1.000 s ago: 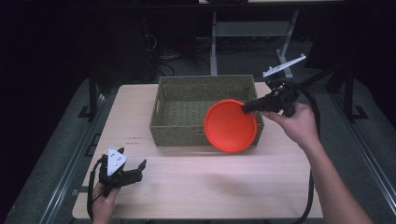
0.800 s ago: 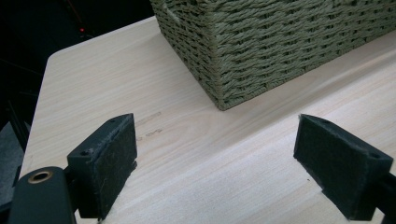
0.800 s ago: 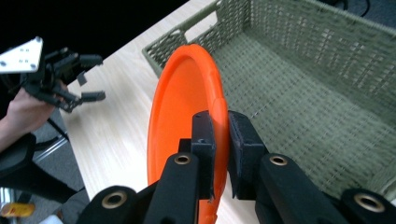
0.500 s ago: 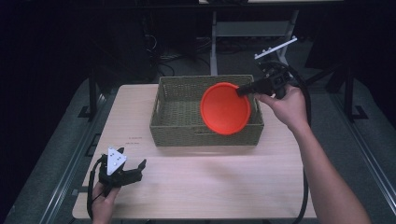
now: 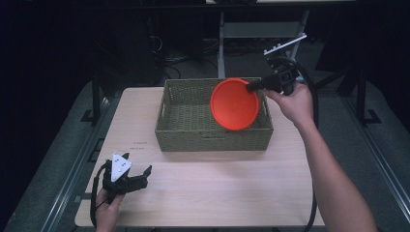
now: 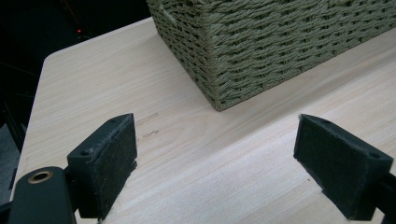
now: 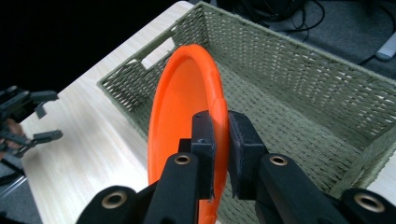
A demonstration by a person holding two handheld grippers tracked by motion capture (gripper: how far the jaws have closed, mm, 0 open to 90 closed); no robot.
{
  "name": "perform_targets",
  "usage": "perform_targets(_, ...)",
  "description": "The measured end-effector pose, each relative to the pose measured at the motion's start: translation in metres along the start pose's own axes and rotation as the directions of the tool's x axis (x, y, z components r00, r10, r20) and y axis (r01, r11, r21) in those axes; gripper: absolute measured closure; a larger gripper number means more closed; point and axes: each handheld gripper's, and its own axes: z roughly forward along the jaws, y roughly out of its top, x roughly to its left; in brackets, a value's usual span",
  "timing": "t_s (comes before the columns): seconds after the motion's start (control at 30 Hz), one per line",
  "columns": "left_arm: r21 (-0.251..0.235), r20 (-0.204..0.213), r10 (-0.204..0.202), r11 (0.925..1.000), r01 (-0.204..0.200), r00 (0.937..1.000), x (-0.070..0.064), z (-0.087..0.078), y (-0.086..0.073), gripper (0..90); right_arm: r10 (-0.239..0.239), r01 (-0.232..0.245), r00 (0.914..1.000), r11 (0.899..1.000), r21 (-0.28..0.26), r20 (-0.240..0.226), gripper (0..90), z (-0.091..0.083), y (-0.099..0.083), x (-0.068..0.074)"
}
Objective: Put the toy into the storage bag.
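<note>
An orange plate [image 5: 235,104] hangs tilted on edge over the right half of a woven green basket [image 5: 186,137], above its floor. My right gripper [image 5: 252,87] is shut on the plate's rim. The right gripper view has the plate [image 7: 180,121] pinched between the two black jaws of the right gripper [image 7: 221,140], with the basket's inside [image 7: 299,93] beyond. At the table's front left corner my left gripper [image 5: 140,178] rests low and open, nothing between its fingers. Its own view has the left gripper [image 6: 217,161] facing a basket corner [image 6: 219,60].
The light wood table [image 5: 217,188] has bare room in front of the basket. A metal stand [image 5: 261,29] and cables sit behind the table. The right gripper's cable [image 5: 314,101] loops beside the forearm [image 5: 333,179].
My right gripper has lifted the plate from the basket's front right corner and carried it back and left, over the basket's inside. The left gripper has stayed still.
</note>
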Motion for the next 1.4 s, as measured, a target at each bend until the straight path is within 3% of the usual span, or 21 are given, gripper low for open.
perform_targets(0.73, -0.002, -0.001, -0.014, 0.9999, 0.014, 0.9999, 0.001, -0.001, 0.0, 12.8, 0.076, -0.076, 0.9954, 0.997, 0.002, 0.058, 81.5, 0.035, 0.006, -0.022)
perform_targets(1.1, 0.001, 0.0, -0.013, 0.9999, 0.013, 0.9999, 0.001, -0.001, 0.0, 12.8, 0.087, -0.087, 0.9941, 0.996, -0.002, 0.065, 81.5, 0.052, 0.006, -0.028)
perform_targets(1.23, -0.002, 0.0, -0.014, 0.9999, 0.014, 0.9999, 0.002, -0.001, -0.001, 12.8, 0.121, -0.121, 0.9915, 0.993, -0.005, 0.047, 81.4, 0.061, 0.003, -0.032)
perform_targets(1.4, 0.003, 0.001, -0.007, 1.0, 0.007, 1.0, 0.001, -0.001, 0.0, 12.8, 0.132, -0.133, 0.989, 0.991, 0.009, 0.067, 81.4, 0.074, -0.002, -0.037)
